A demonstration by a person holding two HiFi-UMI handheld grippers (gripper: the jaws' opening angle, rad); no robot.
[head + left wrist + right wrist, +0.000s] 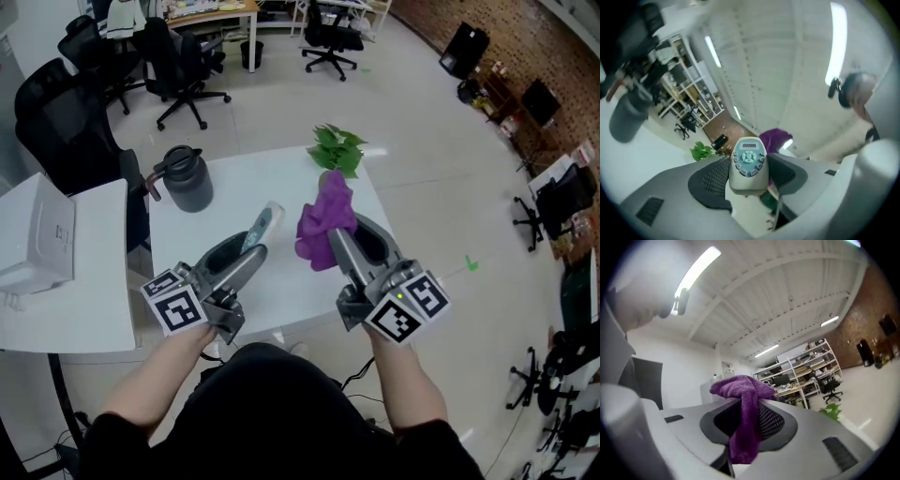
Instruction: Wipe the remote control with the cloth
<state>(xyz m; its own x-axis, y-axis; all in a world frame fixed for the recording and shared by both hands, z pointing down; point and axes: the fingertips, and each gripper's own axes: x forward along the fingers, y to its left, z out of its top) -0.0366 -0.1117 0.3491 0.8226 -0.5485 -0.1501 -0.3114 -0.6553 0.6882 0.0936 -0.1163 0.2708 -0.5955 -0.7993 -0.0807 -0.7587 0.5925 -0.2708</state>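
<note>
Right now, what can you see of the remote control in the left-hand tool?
The remote control is a slim, pale grey, plastic-looking handset; its light blue-green face carries rounded buttons and a small display at the far end. The left gripper clamps its near end between both jaws, holding it above the white table, pointing away from the person.

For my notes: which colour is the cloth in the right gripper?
The cloth is purple, clearest in the right gripper view.
</note>
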